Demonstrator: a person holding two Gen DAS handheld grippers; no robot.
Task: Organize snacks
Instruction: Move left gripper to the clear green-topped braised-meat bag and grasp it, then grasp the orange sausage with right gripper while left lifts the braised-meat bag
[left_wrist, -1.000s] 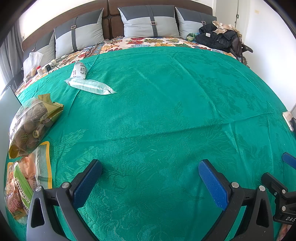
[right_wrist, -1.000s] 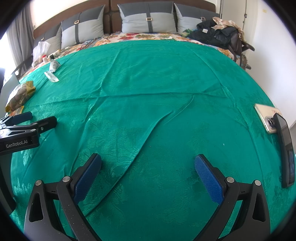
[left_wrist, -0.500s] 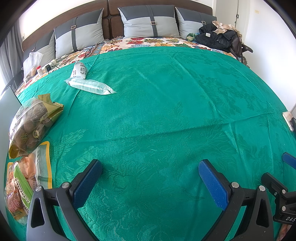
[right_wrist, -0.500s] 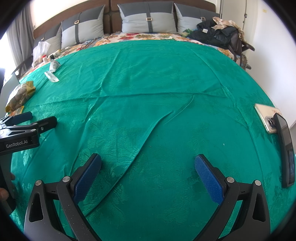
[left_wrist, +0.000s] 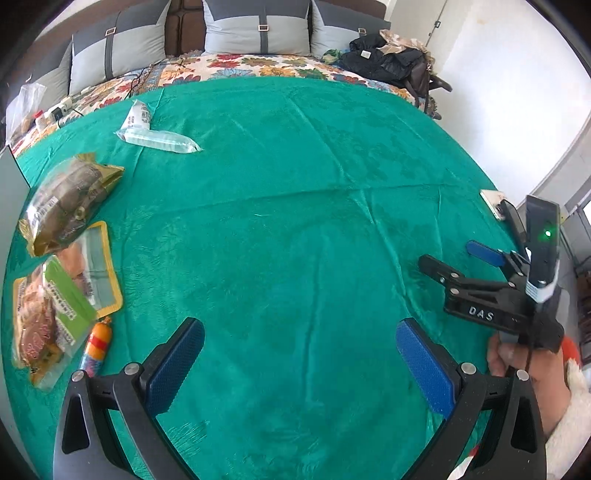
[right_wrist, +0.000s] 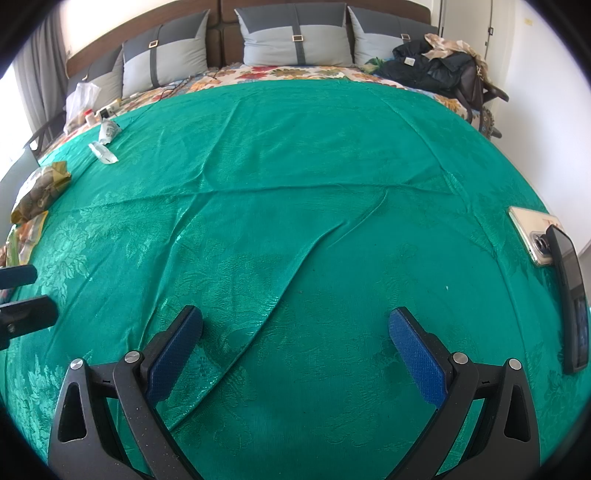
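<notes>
Left wrist: crinkly snack bags (left_wrist: 70, 206) on glossy green damask bedspread (left_wrist: 295, 221)

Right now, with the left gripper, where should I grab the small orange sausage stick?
Probably across the middle of the orange sausage stick, jaws closing on its narrow width. It lies flat beside the green-labelled packet, so bring the open left gripper down from above, leftward.

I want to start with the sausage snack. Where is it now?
In the left wrist view the sausage lies at the lower left on the green cover, beside the green-labelled bag.
</notes>
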